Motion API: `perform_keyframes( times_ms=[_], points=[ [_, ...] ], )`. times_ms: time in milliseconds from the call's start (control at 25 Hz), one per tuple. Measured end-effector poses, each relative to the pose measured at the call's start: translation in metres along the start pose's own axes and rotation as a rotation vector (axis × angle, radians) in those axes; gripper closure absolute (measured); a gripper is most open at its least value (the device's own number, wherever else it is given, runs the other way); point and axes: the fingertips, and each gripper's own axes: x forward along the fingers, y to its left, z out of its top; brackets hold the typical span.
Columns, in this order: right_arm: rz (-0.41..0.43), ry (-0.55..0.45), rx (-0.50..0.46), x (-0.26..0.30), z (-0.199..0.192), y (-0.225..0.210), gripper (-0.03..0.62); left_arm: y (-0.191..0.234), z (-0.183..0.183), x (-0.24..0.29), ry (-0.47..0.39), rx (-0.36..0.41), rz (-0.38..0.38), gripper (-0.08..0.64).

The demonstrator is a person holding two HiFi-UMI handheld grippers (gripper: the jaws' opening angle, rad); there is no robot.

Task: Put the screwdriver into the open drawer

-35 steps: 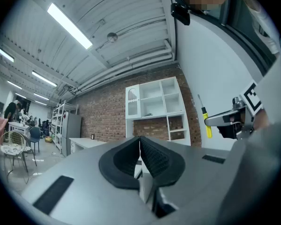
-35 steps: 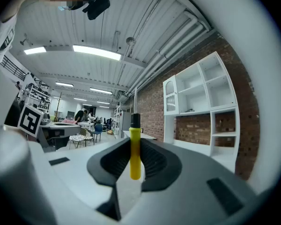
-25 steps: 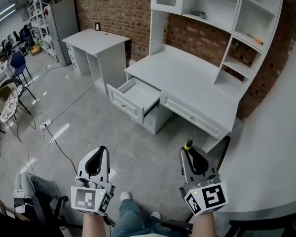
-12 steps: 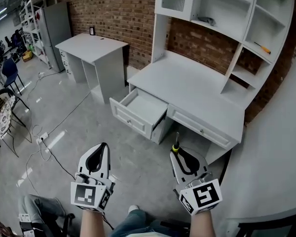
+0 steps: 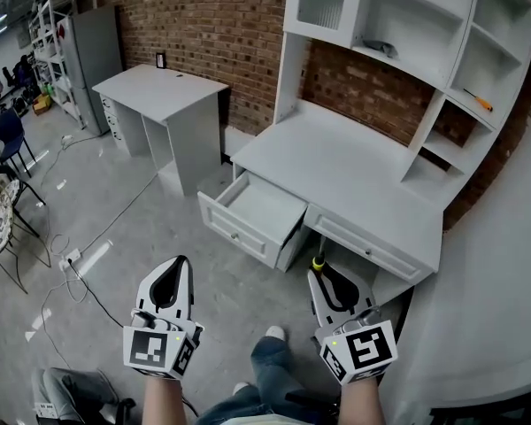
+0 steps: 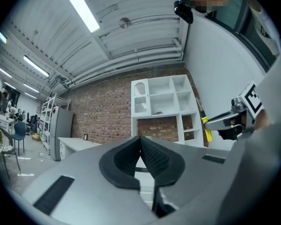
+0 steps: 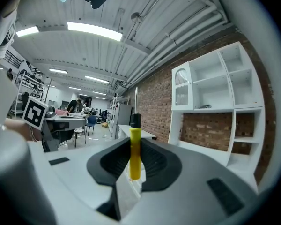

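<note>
The screwdriver, with a yellow and black handle, stands upright between the jaws of my right gripper, which is shut on it; it shows close up as the screwdriver in the right gripper view. The open drawer juts from the left of the white desk, ahead and left of that gripper, and its inside looks empty. My left gripper is held level over the floor, short of the drawer. Its pads meet with nothing between them.
A white hutch with shelves rises behind the desk; an orange-handled tool and a grey object lie on its shelves. A smaller white desk stands to the left. A cable runs across the floor. The person's leg is below.
Both grippers have moved forward toward the desk, which now appears nearer and more central. The screwdriver stays in the right gripper.
</note>
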Motion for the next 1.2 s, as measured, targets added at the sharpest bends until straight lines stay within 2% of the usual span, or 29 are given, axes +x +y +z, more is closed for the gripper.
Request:
perform_keyframes(
  times_ms=[240, 400, 920, 1200],
  points=[
    [0.015, -0.010, 0.019, 0.054, -0.007, -0.026, 0.518, 0.021, -0.015, 0.042, 0.036, 0.020, 0.026, 0.546],
    [0.037, -0.020, 0.016, 0.102, -0.010, -0.050, 0.517, 0.039, -0.021, 0.088, 0.017, 0.030, 0.047, 0.546],
    [0.058, 0.001, 0.062, 0.263, -0.025, -0.187, 0.517, 0.064, -0.037, 0.265, 0.030, 0.057, 0.107, 0.546],
    [0.076, 0.040, 0.090, 0.315, -0.041, -0.226, 0.517, 0.067, -0.058, 0.322, 0.081, 0.030, 0.123, 0.546]
  ],
)
